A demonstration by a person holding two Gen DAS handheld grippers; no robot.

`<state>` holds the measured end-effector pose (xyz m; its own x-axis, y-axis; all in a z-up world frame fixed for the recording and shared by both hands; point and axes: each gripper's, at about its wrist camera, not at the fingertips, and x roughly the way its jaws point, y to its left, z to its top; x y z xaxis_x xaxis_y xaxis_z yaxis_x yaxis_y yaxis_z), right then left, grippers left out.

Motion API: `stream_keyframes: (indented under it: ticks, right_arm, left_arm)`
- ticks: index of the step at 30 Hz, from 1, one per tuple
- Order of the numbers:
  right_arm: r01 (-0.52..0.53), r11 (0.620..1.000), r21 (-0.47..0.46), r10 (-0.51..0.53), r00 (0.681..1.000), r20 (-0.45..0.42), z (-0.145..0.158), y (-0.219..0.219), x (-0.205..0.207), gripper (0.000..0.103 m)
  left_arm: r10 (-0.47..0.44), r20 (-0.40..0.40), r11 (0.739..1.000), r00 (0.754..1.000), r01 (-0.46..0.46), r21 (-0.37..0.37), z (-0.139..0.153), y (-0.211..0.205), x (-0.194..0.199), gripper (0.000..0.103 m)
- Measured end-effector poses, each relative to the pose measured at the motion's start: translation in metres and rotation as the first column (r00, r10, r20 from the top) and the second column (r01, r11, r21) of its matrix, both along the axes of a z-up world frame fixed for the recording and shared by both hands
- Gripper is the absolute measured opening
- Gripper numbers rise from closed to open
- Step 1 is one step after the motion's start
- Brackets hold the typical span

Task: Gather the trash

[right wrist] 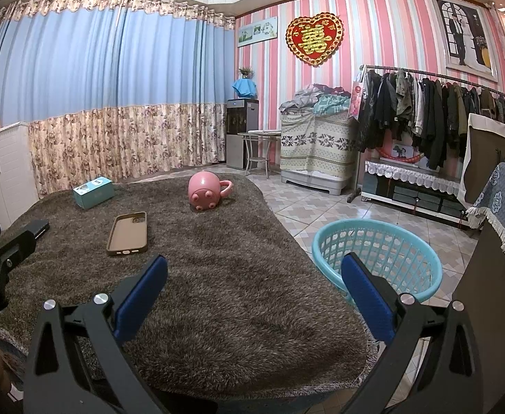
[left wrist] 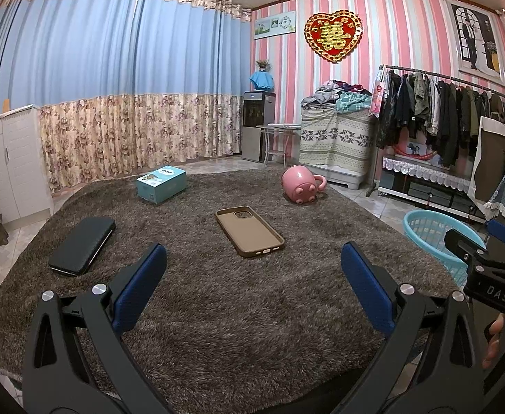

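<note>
On a shaggy brown rug (left wrist: 217,293) lie a brown phone case (left wrist: 249,231), a black wallet-like case (left wrist: 83,245), a teal box (left wrist: 162,184) and a pink pig mug (left wrist: 300,184) tipped on its side. A light blue basket (right wrist: 376,258) stands on the tiles at the rug's right edge. My left gripper (left wrist: 254,258) is open and empty, held above the near rug in front of the phone case. My right gripper (right wrist: 254,269) is open and empty, between the rug and the basket. The phone case (right wrist: 128,234), mug (right wrist: 205,189) and box (right wrist: 93,192) also show in the right wrist view.
White cabinets (left wrist: 0,169) stand at the left. A water dispenser (left wrist: 257,124), a small table, a cloth-covered stack (left wrist: 335,138) and a clothes rack (left wrist: 452,110) line the far wall. A draped chair (right wrist: 504,207) stands at the right, next to the basket.
</note>
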<state>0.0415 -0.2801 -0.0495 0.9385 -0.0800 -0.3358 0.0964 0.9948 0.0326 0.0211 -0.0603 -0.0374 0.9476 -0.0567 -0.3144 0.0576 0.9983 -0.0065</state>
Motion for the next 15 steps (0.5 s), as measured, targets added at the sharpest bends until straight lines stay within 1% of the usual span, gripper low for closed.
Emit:
stream_keyframes:
  ticks: [15]
  right_arm:
    - [0.0,1.0,-0.001,0.0,1.0,0.0,-0.0015,0.0006,0.0003,0.098]
  left_arm:
    - [-0.002,-0.002,1.0,1.0,0.002,-0.001,-0.001,-0.0008,-0.0013,0.098]
